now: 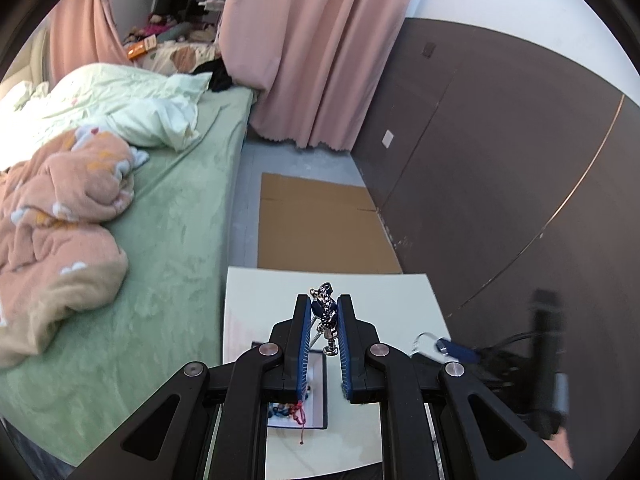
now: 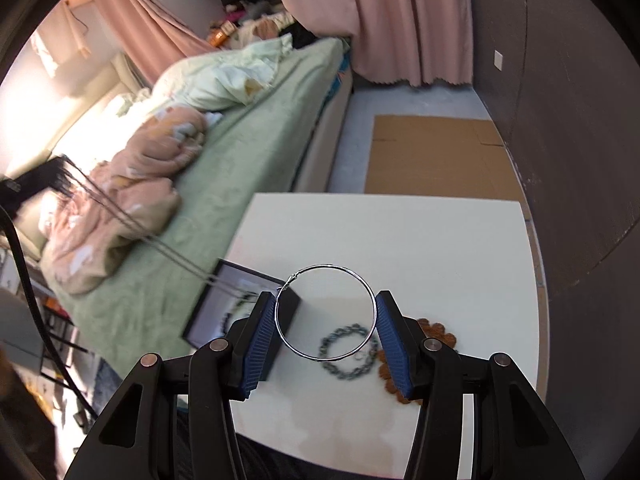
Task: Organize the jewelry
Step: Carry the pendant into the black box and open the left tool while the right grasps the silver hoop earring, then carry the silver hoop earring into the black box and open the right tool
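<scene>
My left gripper (image 1: 325,312) is shut on a silver chain necklace with a dark blue pendant (image 1: 325,309), held above the white table (image 1: 256,300). The chain hangs down toward an open black jewelry box (image 1: 318,400) that holds beads and a red string. My right gripper (image 2: 326,314) is shut on a thin silver hoop bangle (image 2: 326,312), its pads pressing both sides, above the table (image 2: 440,248). In the right wrist view the blurred necklace chain (image 2: 160,246) stretches from the upper left to the black box (image 2: 244,316). A dark beaded bracelet (image 2: 346,352) lies on the table below the hoop.
A brown crocheted coaster (image 2: 436,330) lies on the table by the right finger. A bed (image 1: 168,216) with green sheet and peach blanket borders the table's left. Flat cardboard (image 1: 320,224) lies on the floor beyond. A dark wall panel (image 1: 500,160) stands right. The right gripper shows blurred (image 1: 452,350).
</scene>
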`<control>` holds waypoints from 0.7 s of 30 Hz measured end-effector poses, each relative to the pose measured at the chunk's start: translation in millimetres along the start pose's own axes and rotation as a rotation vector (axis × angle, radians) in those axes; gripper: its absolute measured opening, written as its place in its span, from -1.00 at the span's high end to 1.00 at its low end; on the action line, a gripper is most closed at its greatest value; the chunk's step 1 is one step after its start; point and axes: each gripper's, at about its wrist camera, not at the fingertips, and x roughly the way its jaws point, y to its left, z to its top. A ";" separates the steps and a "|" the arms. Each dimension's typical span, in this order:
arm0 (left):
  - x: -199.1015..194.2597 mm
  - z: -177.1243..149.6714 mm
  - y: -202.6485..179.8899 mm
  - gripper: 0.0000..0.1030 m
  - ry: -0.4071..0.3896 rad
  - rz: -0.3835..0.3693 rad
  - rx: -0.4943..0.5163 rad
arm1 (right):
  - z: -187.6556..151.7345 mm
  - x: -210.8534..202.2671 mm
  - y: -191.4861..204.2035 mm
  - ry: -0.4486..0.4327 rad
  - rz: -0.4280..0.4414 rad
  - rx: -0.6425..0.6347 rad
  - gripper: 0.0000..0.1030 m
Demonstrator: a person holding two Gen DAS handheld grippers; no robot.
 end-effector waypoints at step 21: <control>52.7 -78.2 84.4 -0.47 0.120 -0.088 -0.306 | -15.1 38.1 59.3 0.051 0.175 0.020 0.00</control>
